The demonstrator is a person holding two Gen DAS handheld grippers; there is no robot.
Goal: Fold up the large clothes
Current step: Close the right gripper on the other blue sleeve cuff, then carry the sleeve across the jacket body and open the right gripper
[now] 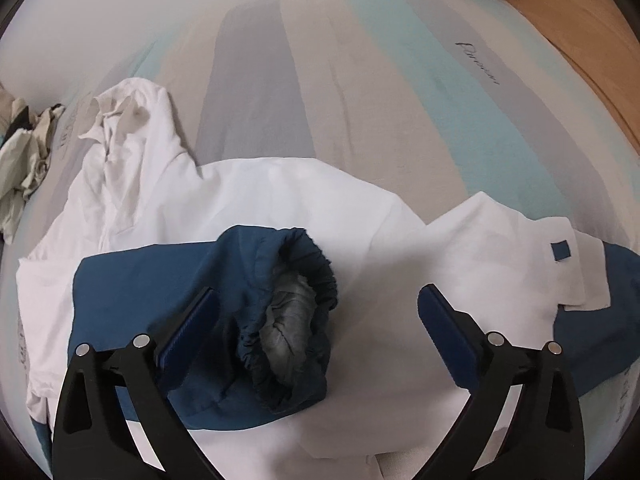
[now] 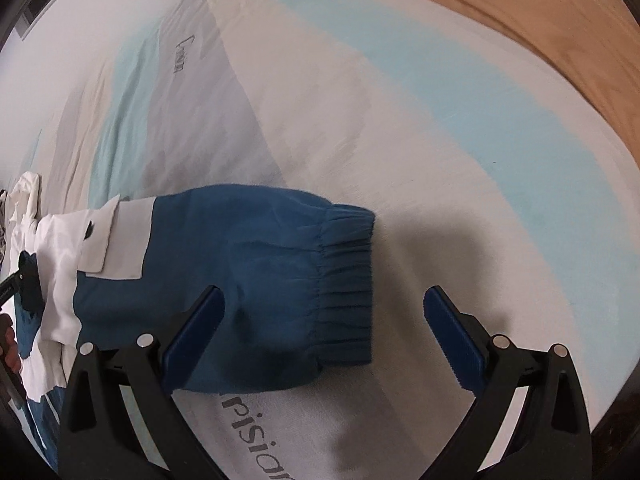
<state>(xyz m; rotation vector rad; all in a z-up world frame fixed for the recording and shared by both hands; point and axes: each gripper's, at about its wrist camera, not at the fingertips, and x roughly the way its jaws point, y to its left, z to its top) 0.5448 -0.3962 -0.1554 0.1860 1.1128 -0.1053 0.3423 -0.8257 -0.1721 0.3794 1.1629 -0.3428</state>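
Left tongs (image 1: 318, 312): spread wide, nothing held. They hover over a blue sleeve (image 1: 224, 304) folded across the jacket (image 1: 304, 200); its elastic cuff (image 1: 296, 316) sits between the pads, opening up, grey lining visible. Left pad (image 1: 188, 328) is over the blue fabric; contact unclear. Right pad (image 1: 444, 332) is over the white body, apart from the cuff.

Outward from there: white jacket body runs 9 to 3 o'clock across the bed (image 1: 360, 80). Crumpled white hood (image 1: 120, 120) at 10 o'clock. White pocket flap with a small blue tab (image 1: 561, 250) at 3 o'clock, blue panel beyond it at the edge. Pile of other clothes (image 1: 24, 160) at 9 o'clock, at the far left edge of the bed. Wood floor (image 1: 580, 40) at 1 o'clock.

Right tongs (image 2: 322, 328): also wide, holding nothing. The other sleeve (image 2: 232, 272) lies flat and stretched out on the bed (image 2: 400, 120), cuff (image 2: 348, 284) between the pads and pointing to 3 o'clock. Left pad (image 2: 192, 332) is over the sleeve's lower edge; right pad (image 2: 452, 336) is over bare sheet, well apart from the cuff.

Sleeve joins the white jacket (image 2: 60, 260) at 9 o'clock, pocket flap (image 2: 100, 236) there too. The left gripper body shows at the far 9 o'clock edge, mostly cut off. Floor (image 2: 520, 20) at 1 o'clock.
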